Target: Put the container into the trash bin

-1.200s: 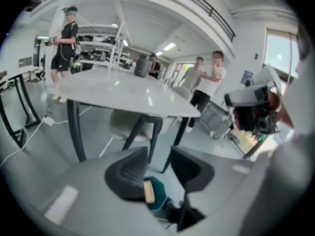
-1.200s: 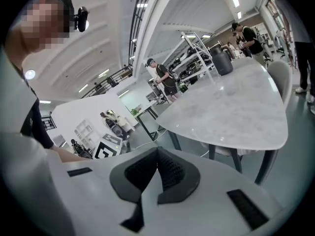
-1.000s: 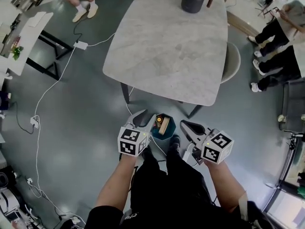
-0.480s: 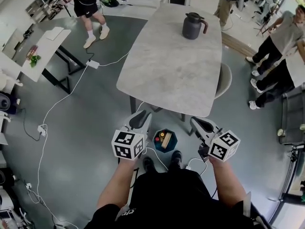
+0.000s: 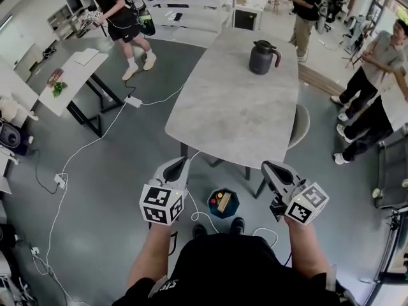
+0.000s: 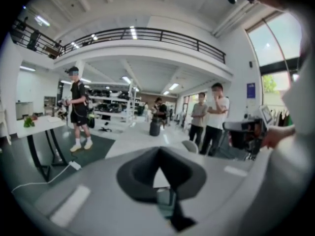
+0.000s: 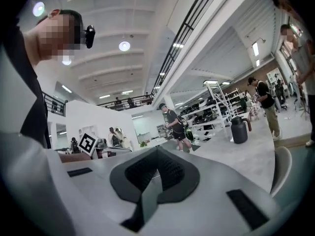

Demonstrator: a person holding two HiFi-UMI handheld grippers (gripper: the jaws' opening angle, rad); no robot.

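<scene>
Shows the left gripper pressed together and empty, spread a second ago. Right gripper likewise together, empty. Finds both lifted well above the bin, close over it before. Leaves the container lying inside the bin, near, just beyond the feet. Reads as done. Farther off: table with jug; cable left. Nothing blocking.

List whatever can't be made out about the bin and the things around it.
- What lies in the bin: head view, too small to name.
- The bin in both gripper views: out of frame, since both look level across the room.
- Chair: head view, mostly hidden under the table.
- Jug: too small in every view to show whether its lid is shut.
</scene>
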